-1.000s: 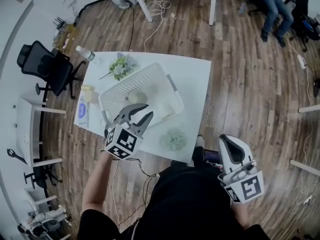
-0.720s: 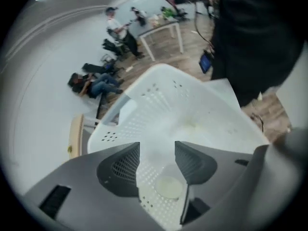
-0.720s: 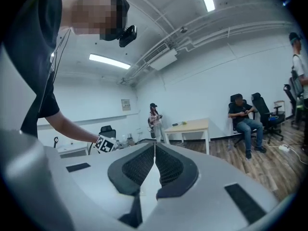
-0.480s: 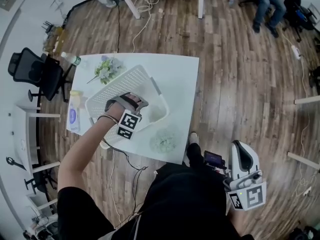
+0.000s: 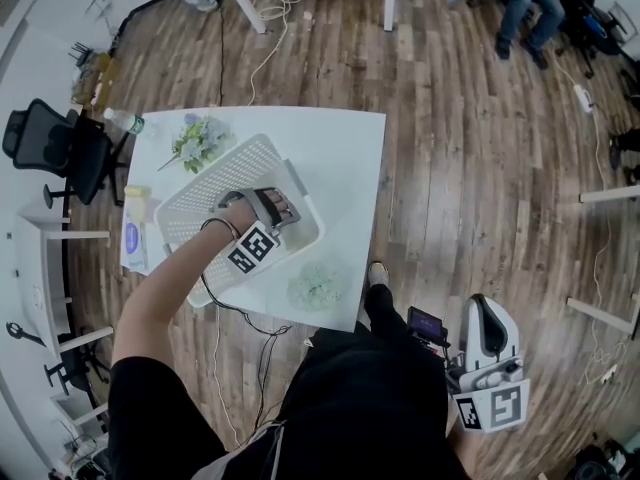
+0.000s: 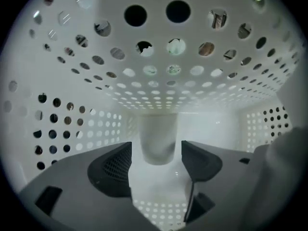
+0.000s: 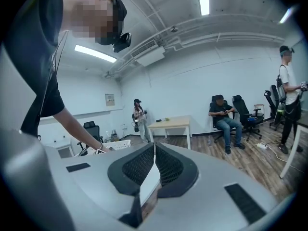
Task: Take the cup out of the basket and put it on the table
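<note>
- The right tongs [image 5: 484, 318] hang nearest the person, off the near right of the counter [image 5: 350, 158] and over the wooden floor. In the right gripper view their jaws are clenched together on nothing [image 7: 154, 150]. They take no part in this step.
- A pale green tuft [image 5: 318, 286] sits on the near edge of the counter, just right of the basket's near corner. It is worth avoiding when the cup is set down.
- The left tongs [image 5: 275, 206] reach down into the white perforated basket [image 5: 200, 183], which lies slantwise across the left of the counter. Their jaws have just been opening and now stand wide and released [image 6: 156, 153].
- The cup [image 6: 156, 136], pale and smooth-sided, is inside the basket just ahead of the jaw tips and in line with the gap. The pads sit to either side and do not press on it. Whether it stands or lies I cannot tell.
- The step in hand looks like the approach to the grasp; the cup is not yet taken.
- The next move probably calls for easing the tongs a little further on, so both pads flank the cup's wall, then closing firmly but gently.
- After that comes a straight lift clear of the basket wall [image 6: 159, 71].
- The bare far right part of the counter seems the open spot for setting it down.
</note>
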Demonstrator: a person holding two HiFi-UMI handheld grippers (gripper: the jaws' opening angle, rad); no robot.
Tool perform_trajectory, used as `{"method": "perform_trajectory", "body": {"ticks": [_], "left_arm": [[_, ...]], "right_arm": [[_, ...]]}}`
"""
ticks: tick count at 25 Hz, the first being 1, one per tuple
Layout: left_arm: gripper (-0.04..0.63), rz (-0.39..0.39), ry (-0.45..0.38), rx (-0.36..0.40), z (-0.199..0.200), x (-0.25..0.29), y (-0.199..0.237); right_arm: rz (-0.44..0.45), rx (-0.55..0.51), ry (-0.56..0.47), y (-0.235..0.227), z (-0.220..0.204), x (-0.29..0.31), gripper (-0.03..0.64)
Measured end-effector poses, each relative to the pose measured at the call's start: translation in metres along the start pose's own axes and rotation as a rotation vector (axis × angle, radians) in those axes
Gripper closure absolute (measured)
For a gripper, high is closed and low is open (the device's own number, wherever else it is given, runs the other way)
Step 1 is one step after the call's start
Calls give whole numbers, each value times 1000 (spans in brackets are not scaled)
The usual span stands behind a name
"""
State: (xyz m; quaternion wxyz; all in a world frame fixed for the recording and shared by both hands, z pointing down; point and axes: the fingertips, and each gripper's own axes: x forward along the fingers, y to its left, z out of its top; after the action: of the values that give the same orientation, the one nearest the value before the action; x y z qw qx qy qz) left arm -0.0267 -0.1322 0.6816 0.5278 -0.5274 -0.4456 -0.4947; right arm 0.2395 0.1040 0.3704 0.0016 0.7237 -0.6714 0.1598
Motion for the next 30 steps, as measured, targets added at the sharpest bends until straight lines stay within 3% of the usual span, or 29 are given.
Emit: {"method": "perform_trajectory", "body": {"ticks": [4,7,9,13,17,22,27,30], "left_arm": [[278,-2,-13,68,8,13,-5],[331,39,4,75,5,15,1],[339,86,29,36,-1,9,7],[341,212,88,-116,-23,-29,23],[341,450,110,-364,-39,-105,46],[339,857,46,-792,-41,-220,50],[339,1254,-45,-1183,-29,-318,12],[339,1411,-24,-1357,-29,-358,-42]], "right_arm": [[-6,-4,9,6,0,3,591],[-12,-8,9,5,0,1,591],[-13,-7,6,4,-2,-1,591],[8,-12,0,5,1,3,591],[77,-18,-16,12,8,13,591],[203,-31,-26,34,11,33,591],[339,-41,-18,67,12,54,591],[409,-52,-4,94,11,68,591]]}}
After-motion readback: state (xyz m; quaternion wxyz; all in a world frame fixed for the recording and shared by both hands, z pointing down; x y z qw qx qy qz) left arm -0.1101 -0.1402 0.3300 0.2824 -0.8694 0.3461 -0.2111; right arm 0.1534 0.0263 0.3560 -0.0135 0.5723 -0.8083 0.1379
